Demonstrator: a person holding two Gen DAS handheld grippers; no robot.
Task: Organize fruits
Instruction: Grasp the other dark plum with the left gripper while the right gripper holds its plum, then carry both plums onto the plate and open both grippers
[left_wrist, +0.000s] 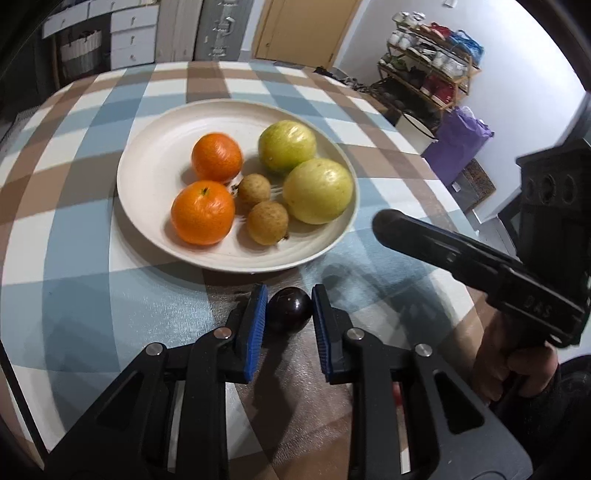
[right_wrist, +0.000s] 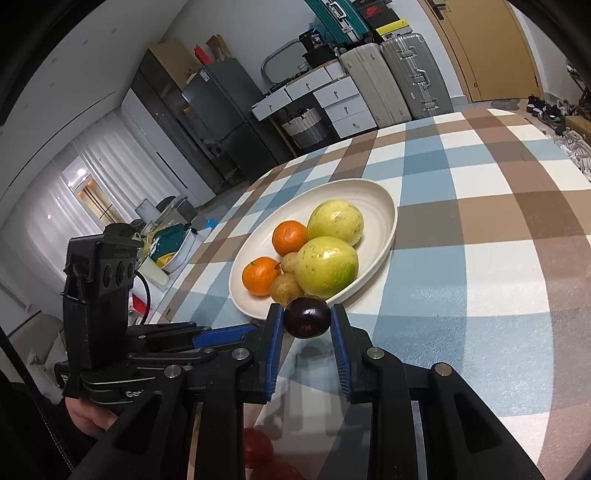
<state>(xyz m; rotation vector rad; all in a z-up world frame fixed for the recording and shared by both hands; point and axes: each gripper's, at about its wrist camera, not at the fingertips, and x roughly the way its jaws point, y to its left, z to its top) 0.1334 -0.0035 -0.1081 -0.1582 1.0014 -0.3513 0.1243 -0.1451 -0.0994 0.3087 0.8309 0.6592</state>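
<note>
- The plum (right_wrist: 306, 318), dark and glossy, sat pinched between the blue pads of the right gripper (right_wrist: 306, 314), both pads tight against its sides.
- It seemed to hang just clear of the cloth, with a shadow under it, close to the near rim of the plate (right_wrist: 384, 206).
- A second plum (left_wrist: 289, 310) lay between the fingers of the left gripper (left_wrist: 289, 295). The pads stood right at its sides, but I could not tell whether they were gripping it or only flanking it.
- That plum was also just short of the plate's near edge, over a brown square of the cloth.
- The two grippers were side by side, the left one's blue pads reaching in next to the right one's fingers.
- On the plate lay two oranges (left_wrist: 202, 212) to the left, touching or nearly so.
- Two yellow-green guavas (left_wrist: 318, 190) lay to the right, pressed together.
- Two small brown longans (left_wrist: 267, 222) were wedged between the oranges and the guavas.
- The plate was wide, shallow and cream-coloured.
- Under it all spread a tablecloth (left_wrist: 74, 240) checked in blue, brown and white.
- Something red (right_wrist: 258, 452), maybe more fruit, showed low beneath the right gripper, mostly hidden.
</note>
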